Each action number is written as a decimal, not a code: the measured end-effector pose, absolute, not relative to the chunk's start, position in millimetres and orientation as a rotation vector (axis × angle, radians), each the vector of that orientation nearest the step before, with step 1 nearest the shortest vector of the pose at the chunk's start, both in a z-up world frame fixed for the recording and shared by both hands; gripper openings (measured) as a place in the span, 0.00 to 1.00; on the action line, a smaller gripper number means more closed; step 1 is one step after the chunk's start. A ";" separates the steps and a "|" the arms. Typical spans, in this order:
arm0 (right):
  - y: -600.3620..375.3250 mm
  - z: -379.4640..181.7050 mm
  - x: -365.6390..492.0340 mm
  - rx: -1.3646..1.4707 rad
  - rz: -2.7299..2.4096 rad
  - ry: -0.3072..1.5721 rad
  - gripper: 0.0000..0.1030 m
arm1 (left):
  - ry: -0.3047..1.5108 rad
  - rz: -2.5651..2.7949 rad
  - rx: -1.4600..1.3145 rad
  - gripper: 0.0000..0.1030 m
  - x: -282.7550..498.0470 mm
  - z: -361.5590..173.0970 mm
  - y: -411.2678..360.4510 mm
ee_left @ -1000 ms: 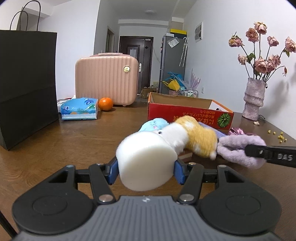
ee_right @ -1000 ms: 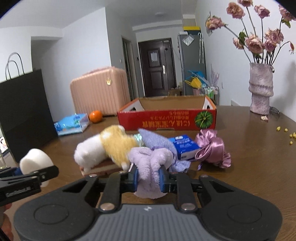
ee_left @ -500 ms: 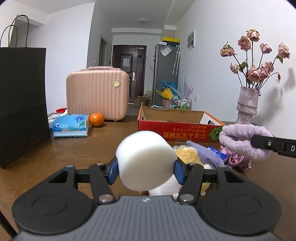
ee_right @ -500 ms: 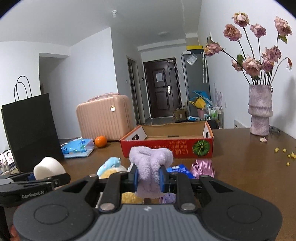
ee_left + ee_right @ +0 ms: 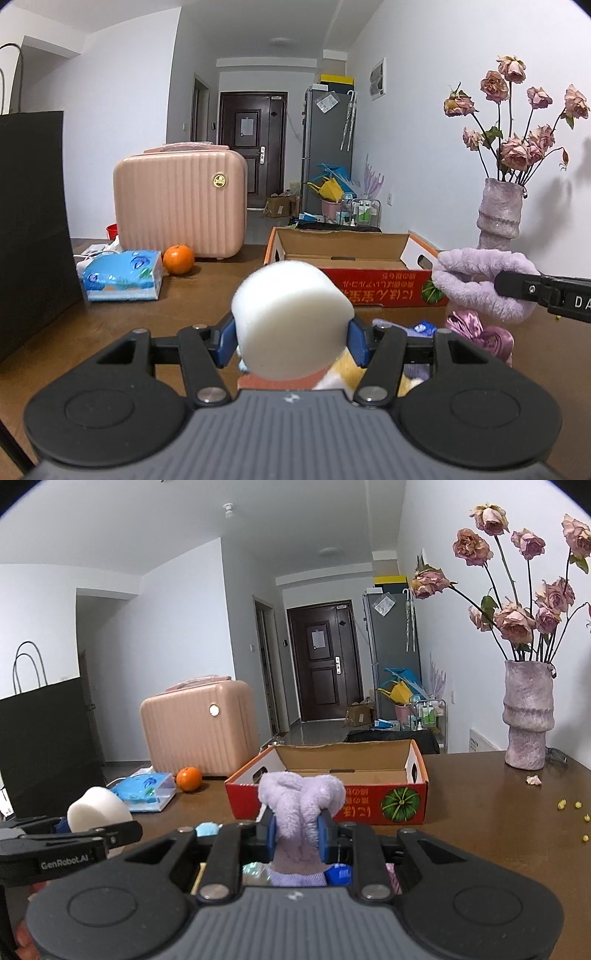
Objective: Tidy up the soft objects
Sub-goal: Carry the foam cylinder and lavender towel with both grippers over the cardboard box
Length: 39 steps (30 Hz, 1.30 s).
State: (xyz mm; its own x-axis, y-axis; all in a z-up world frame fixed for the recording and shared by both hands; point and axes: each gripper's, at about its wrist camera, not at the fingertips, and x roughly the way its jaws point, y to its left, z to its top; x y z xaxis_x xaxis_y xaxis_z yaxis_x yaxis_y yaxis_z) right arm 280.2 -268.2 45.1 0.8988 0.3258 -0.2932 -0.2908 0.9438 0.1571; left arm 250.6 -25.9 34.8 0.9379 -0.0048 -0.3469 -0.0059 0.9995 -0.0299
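Observation:
My left gripper is shut on a white foam cylinder and holds it above the table; it also shows in the right wrist view. My right gripper is shut on a fluffy lilac scrunchie, seen in the left wrist view at the right. Both are raised in front of the open red cardboard box, which looks empty inside. Below lie a yellow-white plush toy, a pink satin scrunchie and a blue packet, partly hidden.
A black paper bag stands at the left. A tissue pack, an orange and a pink suitcase are at the back left. A vase of dried roses stands back right, with crumbs on the table.
Both grippers have risen from the pile with their objects, and the box now sits lower and closer ahead. The soft pile has dropped below the fingers.

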 end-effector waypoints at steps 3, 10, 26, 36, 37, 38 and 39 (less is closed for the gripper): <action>-269.4 47.4 292.4 0.111 0.318 0.319 0.20 | 0.351 -0.003 -0.030 0.57 262.7 39.4 -26.9; -270.1 52.4 318.4 0.116 0.312 0.310 0.20 | 0.349 -0.013 -0.023 0.57 292.6 49.5 -30.1; -271.9 59.1 381.2 0.138 0.296 0.302 0.20 | 0.352 -0.038 -0.018 0.57 362.0 68.2 -38.2; -272.1 56.2 422.2 0.135 0.273 0.304 0.20 | 0.365 -0.063 -0.011 0.57 408.1 74.6 -43.8; -271.7 56.1 427.0 0.133 0.272 0.305 0.20 | 0.366 -0.066 -0.010 0.57 412.7 75.3 -44.8; -271.1 56.1 432.1 0.130 0.272 0.305 0.20 | 0.368 -0.070 -0.009 0.57 417.8 76.2 -45.4; -270.4 56.0 436.8 0.129 0.272 0.306 0.20 | 0.371 -0.073 -0.008 0.57 423.3 77.1 -46.4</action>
State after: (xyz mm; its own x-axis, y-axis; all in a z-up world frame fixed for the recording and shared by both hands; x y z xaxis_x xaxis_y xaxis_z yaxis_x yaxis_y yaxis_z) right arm 436.8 -270.4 56.0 0.9174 0.2833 -0.2796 -0.2444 0.9553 0.1662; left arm 423.3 -46.4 77.1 0.9295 -0.0729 -0.3616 0.0701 0.9973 -0.0209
